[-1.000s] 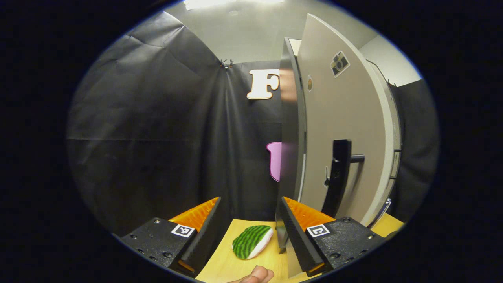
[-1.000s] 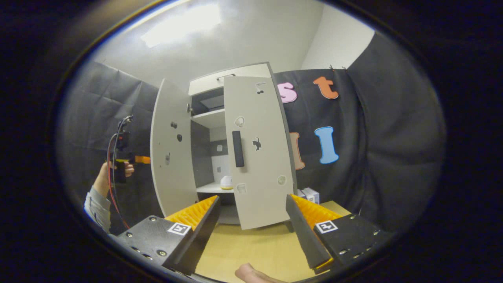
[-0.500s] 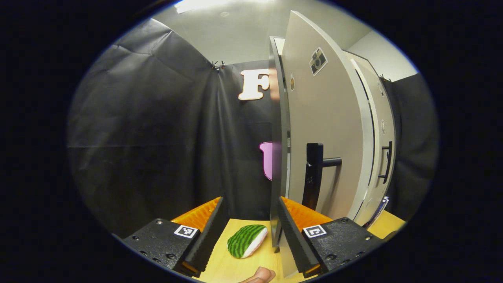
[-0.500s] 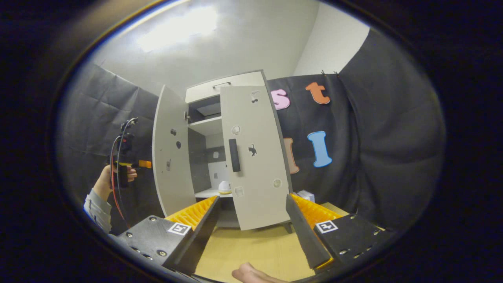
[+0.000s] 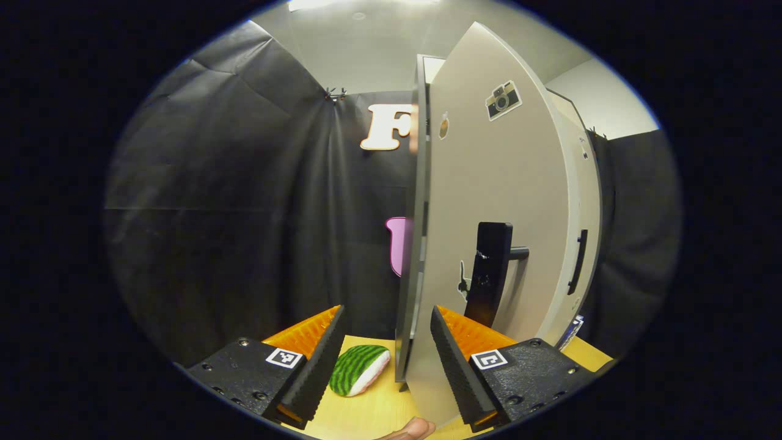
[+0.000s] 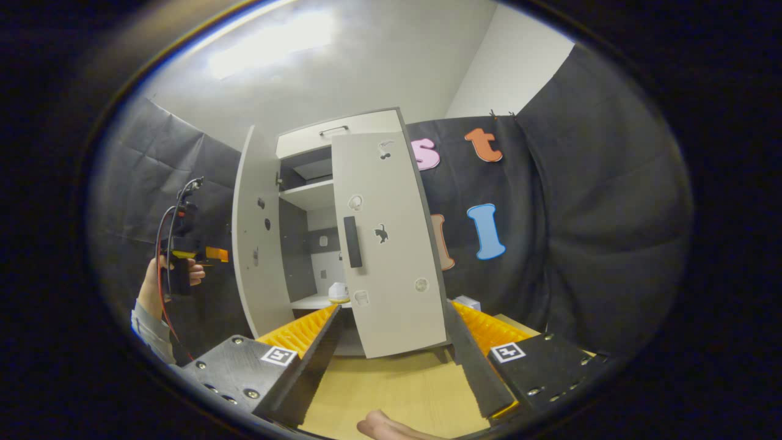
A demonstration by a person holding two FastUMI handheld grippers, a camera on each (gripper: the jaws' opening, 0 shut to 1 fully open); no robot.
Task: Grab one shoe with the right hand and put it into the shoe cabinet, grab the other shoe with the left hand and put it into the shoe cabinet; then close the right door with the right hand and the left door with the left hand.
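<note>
The pale grey shoe cabinet (image 6: pixel 317 131) stands on the table with both doors ajar. Inside, on the lower shelf, sits a white and yellow shoe (image 6: pixel 338 293). My left gripper (image 5: pixel 387 311) is open, just short of the left door (image 5: pixel 495 183), whose free edge lines up with the gap between its fingers; the door's black handle (image 5: pixel 492 275) is to the right. In the right gripper view a hand holds the left gripper (image 6: pixel 183 256) outside the left door (image 6: pixel 253 244). My right gripper (image 6: pixel 393 307) is open and holds nothing, back from the right door (image 6: pixel 391 244).
A green striped, watermelon-like thing (image 5: pixel 359 370) lies on the yellow wooden table (image 6: pixel 391 391) by the left door's foot. Small white boxes (image 6: pixel 467 302) sit right of the cabinet. Black cloth walls close in on both sides.
In the left gripper view the left door's edge has slid leftward into line with the finger gap and more of its outer face shows. The right gripper has drifted slightly; both stay open.
</note>
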